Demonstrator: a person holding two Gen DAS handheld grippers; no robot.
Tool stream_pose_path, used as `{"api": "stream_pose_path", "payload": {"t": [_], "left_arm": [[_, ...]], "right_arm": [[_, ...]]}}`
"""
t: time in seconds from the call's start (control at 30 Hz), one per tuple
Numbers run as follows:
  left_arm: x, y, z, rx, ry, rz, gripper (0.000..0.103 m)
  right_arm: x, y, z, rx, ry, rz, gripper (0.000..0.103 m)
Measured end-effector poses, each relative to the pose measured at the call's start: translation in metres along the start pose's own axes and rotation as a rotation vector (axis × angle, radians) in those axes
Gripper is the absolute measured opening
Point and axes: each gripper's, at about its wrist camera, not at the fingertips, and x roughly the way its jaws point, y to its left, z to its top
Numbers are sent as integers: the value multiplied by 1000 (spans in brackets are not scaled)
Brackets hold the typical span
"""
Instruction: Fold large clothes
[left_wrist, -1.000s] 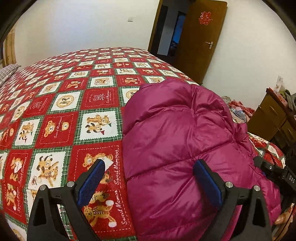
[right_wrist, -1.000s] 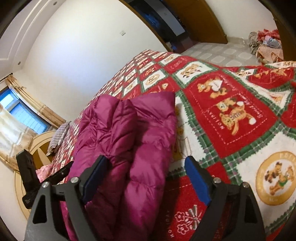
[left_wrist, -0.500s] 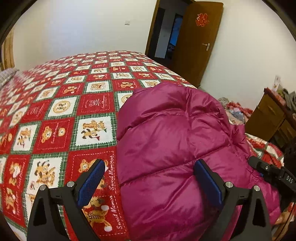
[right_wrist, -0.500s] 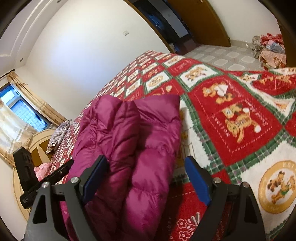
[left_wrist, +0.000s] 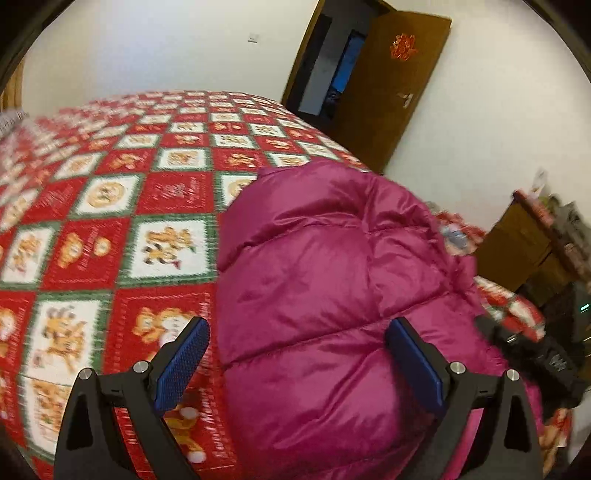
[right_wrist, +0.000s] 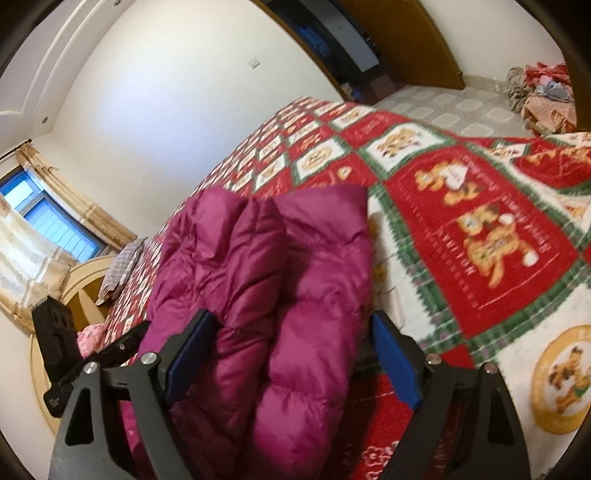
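Right wrist view: the magenta down jacket (right_wrist: 258, 295) lies bundled on the bed's bear-print quilt (right_wrist: 480, 229); both tools, right tool (right_wrist: 291, 358) and left tool (left_wrist: 299, 365), stand apart, probably poised to grip.

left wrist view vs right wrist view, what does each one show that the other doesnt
Only the left wrist view shows the open wooden door with its red ornament and the wooden cabinet to the right.

Only the right wrist view shows the curtained window, the striped pillow and the clothes pile on the floor.

Both show the magenta puffer jacket on the red patchwork bedspread, framed by an open claw.
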Motion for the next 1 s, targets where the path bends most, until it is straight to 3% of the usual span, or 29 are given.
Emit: {"api": "stream_pose_path", "payload": {"t": [0.13, 0.3, 0.63, 0.9, 1.0], "left_arm": [[6, 16, -1, -104, 19, -93, 98], [27, 38, -8, -263, 101, -219, 98], [35, 0, -7, -105, 135, -77, 97], [25, -9, -17, -42, 146, -46, 67], [13, -12, -21, -31, 143, -36, 61]], "right_arm": [[4, 5, -3, -30, 20, -10, 89], [8, 7, -3, -45, 23, -11, 92], [29, 32, -10, -188, 70, -72, 87], [36, 39, -17, -244, 111, -73, 61], [32, 43, -23, -217, 133, -53, 51]]}}
